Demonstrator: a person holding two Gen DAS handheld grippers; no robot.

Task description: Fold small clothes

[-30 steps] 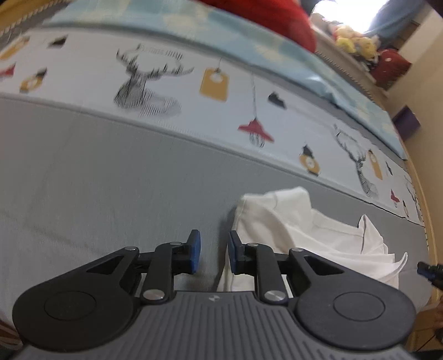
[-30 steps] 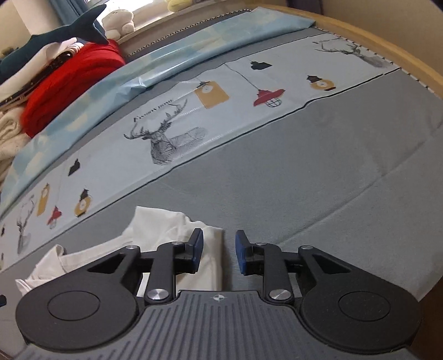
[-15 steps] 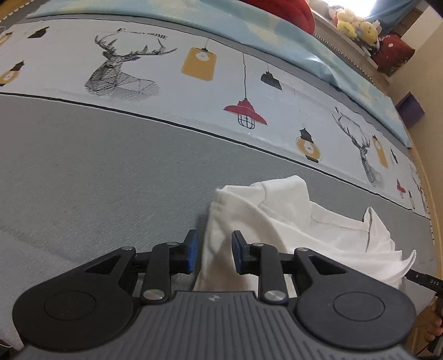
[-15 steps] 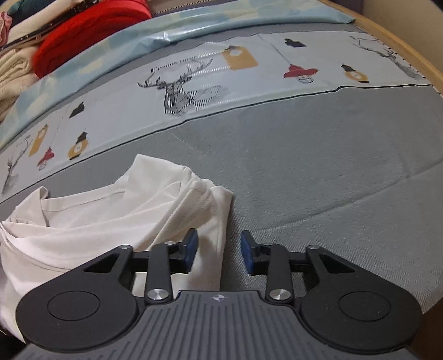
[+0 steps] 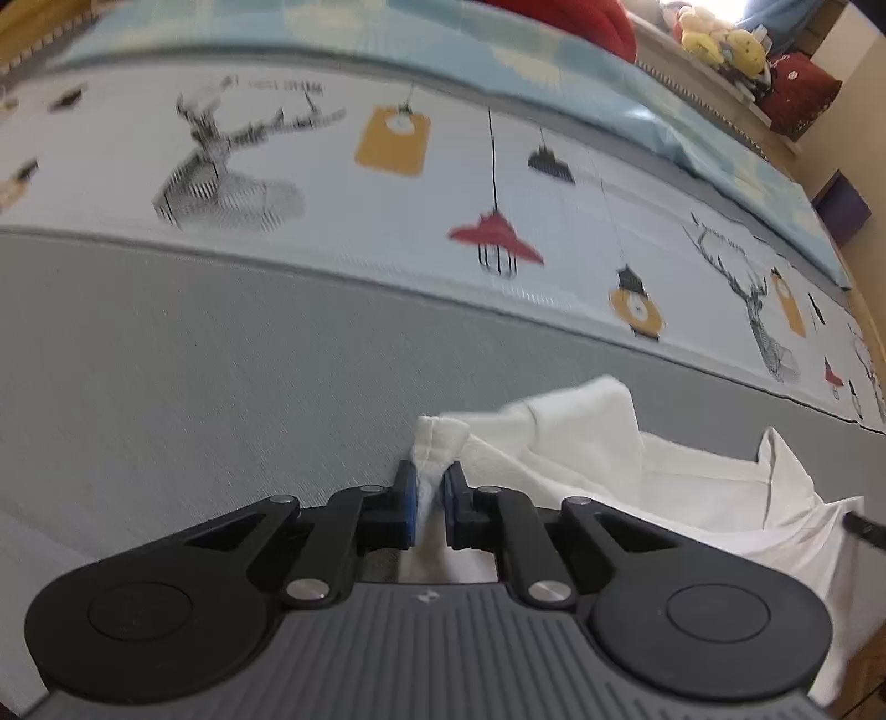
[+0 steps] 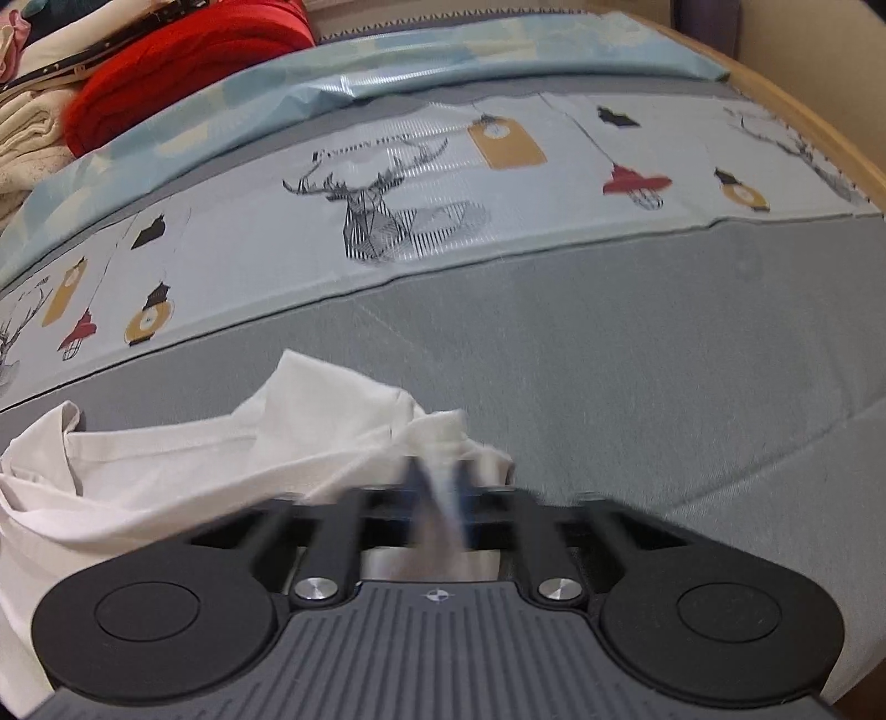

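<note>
Both grippers' blue-padded fingers are pinched on cloth. L gripper (image 5: 427, 490): jaws have just been closing and now stand narrow, pads pressing a bunched corner of the white T-shirt (image 5: 637, 476), which pokes up between and just past the tips. R gripper (image 6: 437, 493): jaws have just been closing too; tips are motion-blurred, but white fabric runs between them and they look clamped on the shirt's other near corner, prob. the hem edge, hard to say which.

White T-shirt (image 6: 183, 471) lies crumpled on the gray part of the bedsheet (image 5: 194, 376), toward the near edge of the bed. In the L wrist view it spreads away to the right of the fingers; in the R wrist view it spreads to the left. A folded-up flap stands at its far side.

Beyond the gray zone runs a pale printed band w/ deer heads, hanging lamps and yellow tags (image 6: 506, 144). Past that, a light-blue sheet strip, then a red blanket (image 6: 183, 61) and cream folded cloth. Yellow plush toys (image 5: 720, 41) sit on a ledge at the far right of the L view.
</note>
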